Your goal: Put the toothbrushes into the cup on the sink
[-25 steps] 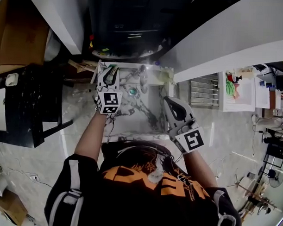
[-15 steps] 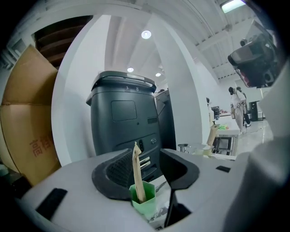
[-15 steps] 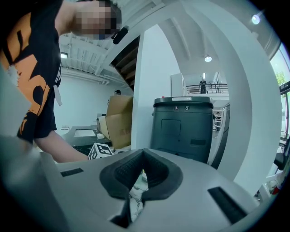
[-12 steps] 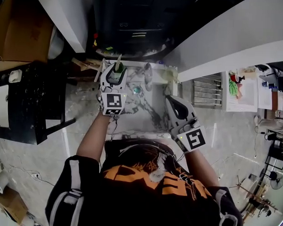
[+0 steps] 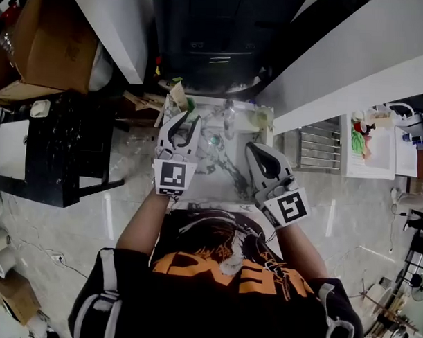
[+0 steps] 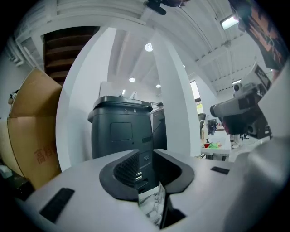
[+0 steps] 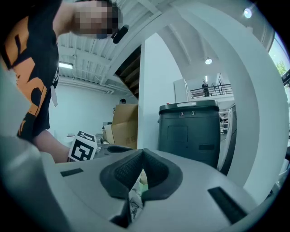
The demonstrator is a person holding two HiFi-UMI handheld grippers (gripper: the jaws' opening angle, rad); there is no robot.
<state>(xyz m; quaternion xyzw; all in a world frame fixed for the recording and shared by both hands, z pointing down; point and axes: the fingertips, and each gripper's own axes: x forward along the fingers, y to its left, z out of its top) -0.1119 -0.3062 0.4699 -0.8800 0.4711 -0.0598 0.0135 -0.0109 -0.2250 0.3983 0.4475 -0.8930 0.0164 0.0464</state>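
Note:
In the head view a marble sink [image 5: 228,174] lies in front of me. At its back left corner something green [image 5: 191,104] stands with a pale stick [image 5: 177,95] rising beside it; whether these are the cup and a toothbrush is too small to tell. My left gripper [image 5: 185,119] [image 6: 147,158] points at that corner from just short of it. Its jaws are closing, with a gap and nothing between them. My right gripper [image 5: 252,147] [image 7: 141,154] hovers over the sink's right side, shut and empty.
A chrome faucet [image 5: 229,111] stands at the sink's back edge and a drain [image 5: 212,138] sits in the basin. A dark bin [image 5: 209,47] [image 6: 121,131] rises behind the sink. At the left are a cardboard box [image 5: 56,41] and a black rack [image 5: 60,152].
My left gripper has pulled back toward me from the sink's back left corner; its jaws spread wide half a second ago and now stand narrower. The right gripper has stayed in place.

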